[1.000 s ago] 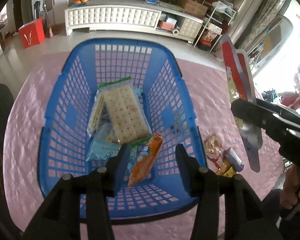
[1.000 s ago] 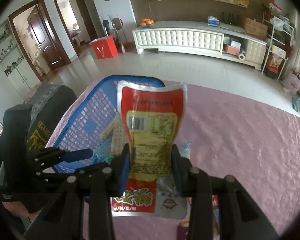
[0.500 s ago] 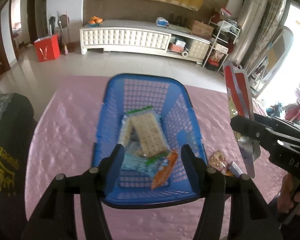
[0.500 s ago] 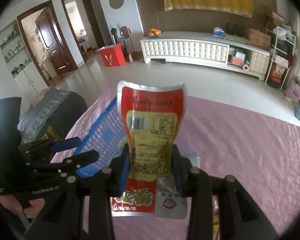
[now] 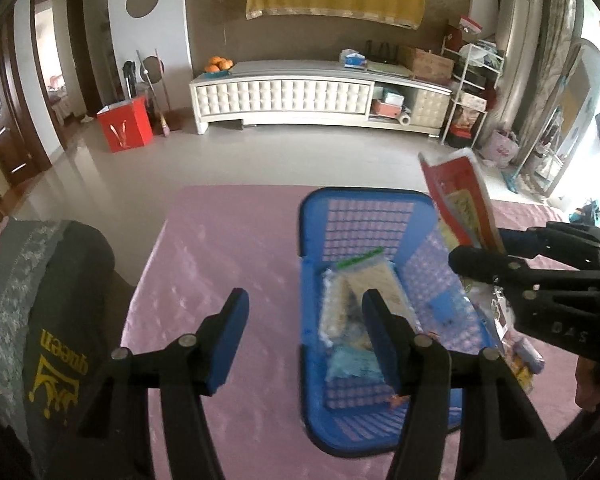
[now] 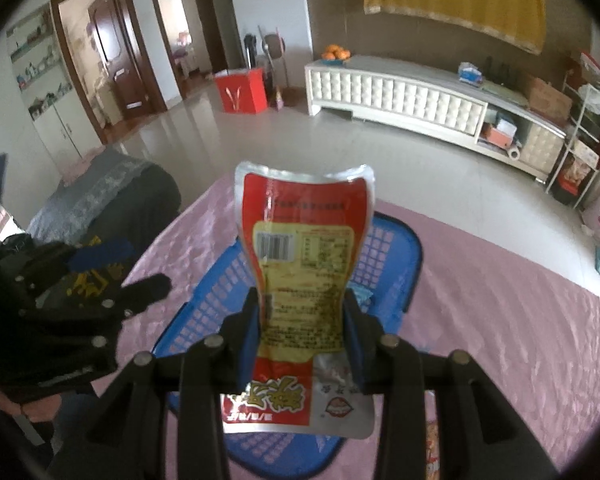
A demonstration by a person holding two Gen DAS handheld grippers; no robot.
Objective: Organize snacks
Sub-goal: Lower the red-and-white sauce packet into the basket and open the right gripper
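Red-and-yellow foil snack pouch (image 6: pixel 304 280): clamped upright in right gripper (image 6: pixel 302 336), above blue perforated plastic basket (image 6: pixel 396 256). Left gripper (image 5: pixel 304 344): parted, empty, beside basket. Risk: pouch may be dropped outside the rim if released early.

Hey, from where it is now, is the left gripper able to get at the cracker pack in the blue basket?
Probably yes. The left gripper is open and empty, the cracker pack lies uncovered on top in the open blue basket, and the right gripper, shut on the red snack pouch, stays at the basket's far side.
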